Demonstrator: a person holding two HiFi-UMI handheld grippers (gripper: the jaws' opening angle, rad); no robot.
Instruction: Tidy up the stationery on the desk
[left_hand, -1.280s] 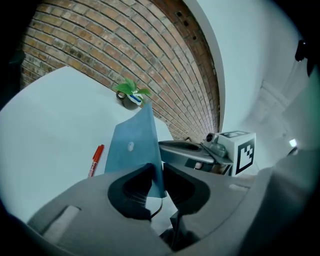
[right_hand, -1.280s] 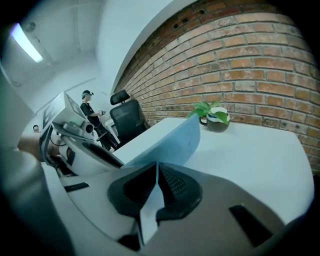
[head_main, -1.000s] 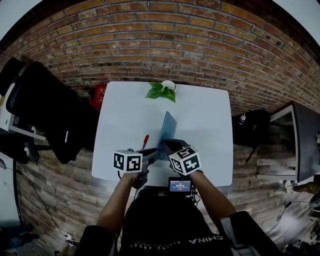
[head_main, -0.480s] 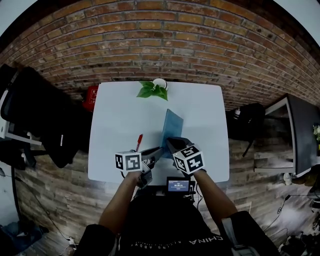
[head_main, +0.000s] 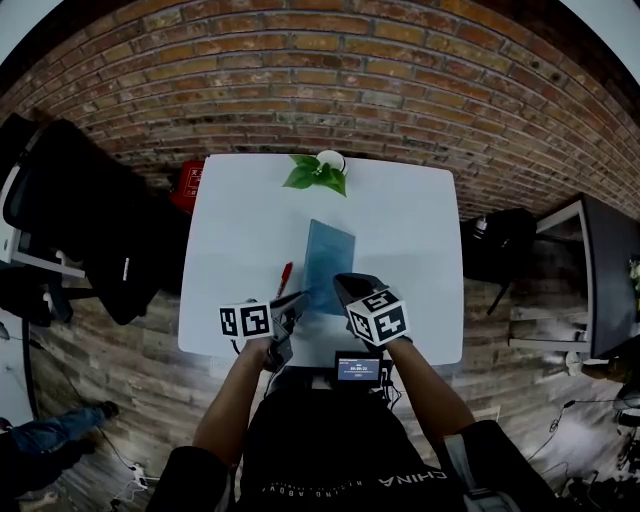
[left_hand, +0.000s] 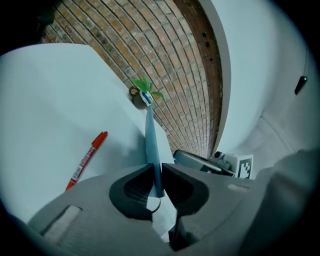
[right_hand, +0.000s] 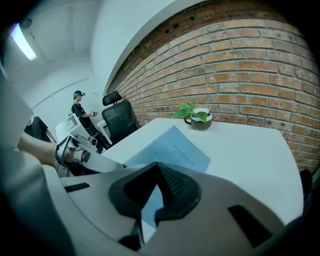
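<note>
A thin blue notebook (head_main: 329, 250) lies nearly flat on the white desk (head_main: 410, 230), its far end toward the plant. My left gripper (head_main: 298, 297) holds the notebook's near left edge. In the left gripper view the notebook (left_hand: 150, 140) shows edge-on between the pads of the left gripper (left_hand: 156, 167), whose jaws have just been closing on it. My right gripper (head_main: 340, 283) is shut, tips together over the notebook's near end (right_hand: 172, 147); nothing shows between its pads (right_hand: 157, 167). A red pen (head_main: 285, 278) lies on the desk left of the notebook, also in the left gripper view (left_hand: 86, 161).
A potted plant in a mug (head_main: 320, 172) stands at the desk's far edge. A small screen device (head_main: 359, 371) sits at the near edge. A black office chair (head_main: 90, 230) stands left, a dark bag (head_main: 500, 255) right. A person (right_hand: 80, 112) stands far off.
The notebook has come down from a steep tilt to nearly flat on the desk. My left gripper has sunk and shifted left with it. The right gripper has stayed put.
</note>
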